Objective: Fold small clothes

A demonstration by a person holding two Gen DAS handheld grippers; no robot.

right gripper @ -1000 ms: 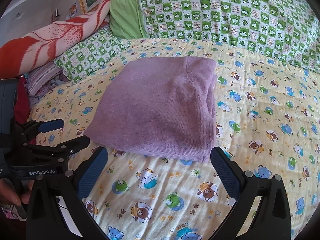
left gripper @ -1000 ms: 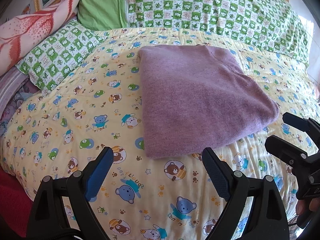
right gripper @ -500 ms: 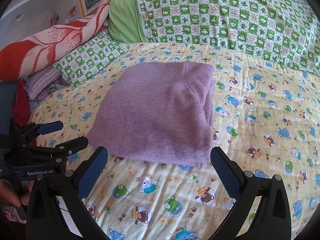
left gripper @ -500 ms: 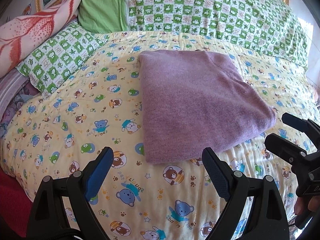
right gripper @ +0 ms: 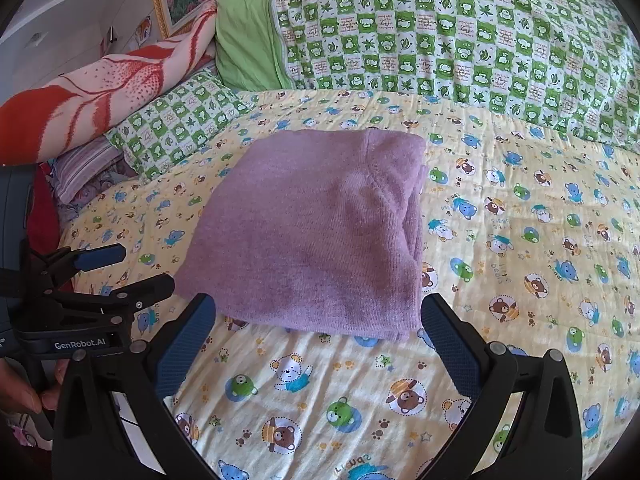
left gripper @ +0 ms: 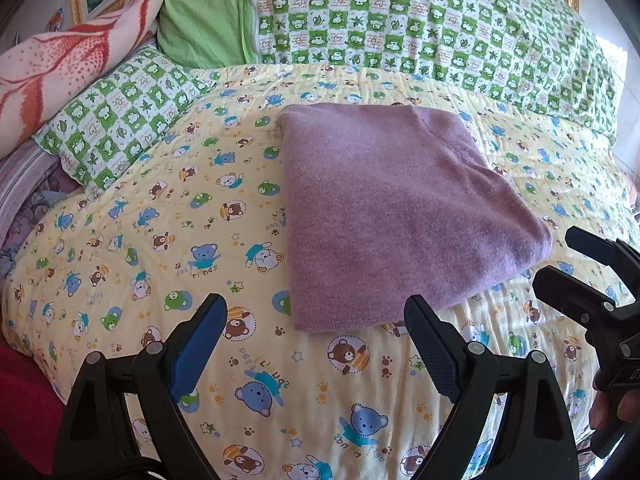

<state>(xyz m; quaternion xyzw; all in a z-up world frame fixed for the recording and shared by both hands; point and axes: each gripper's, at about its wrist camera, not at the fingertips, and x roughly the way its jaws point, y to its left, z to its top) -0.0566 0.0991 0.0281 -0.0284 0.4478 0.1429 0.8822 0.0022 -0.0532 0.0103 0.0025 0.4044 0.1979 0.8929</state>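
A purple knit garment [left gripper: 392, 216] lies folded into a flat rectangle on the yellow bear-print bedspread [left gripper: 160, 248]; it also shows in the right wrist view [right gripper: 316, 236]. My left gripper [left gripper: 316, 320] is open and empty, hovering just short of the garment's near edge. My right gripper [right gripper: 316, 316] is open and empty, also just short of that edge. Each gripper appears at the side of the other's view, the right one [left gripper: 560, 264] and the left one [right gripper: 132, 268], both apart from the garment.
A green checked pillow [left gripper: 120, 120] and a red-and-pink blanket [left gripper: 60, 72] lie at the left. A green checked quilt [right gripper: 460, 32] runs along the far side of the bed. The bed's edge drops off at the near left [left gripper: 24, 392].
Both grippers have drawn back and risen slightly, so the garment sits farther away in both views. The garment itself has not moved.
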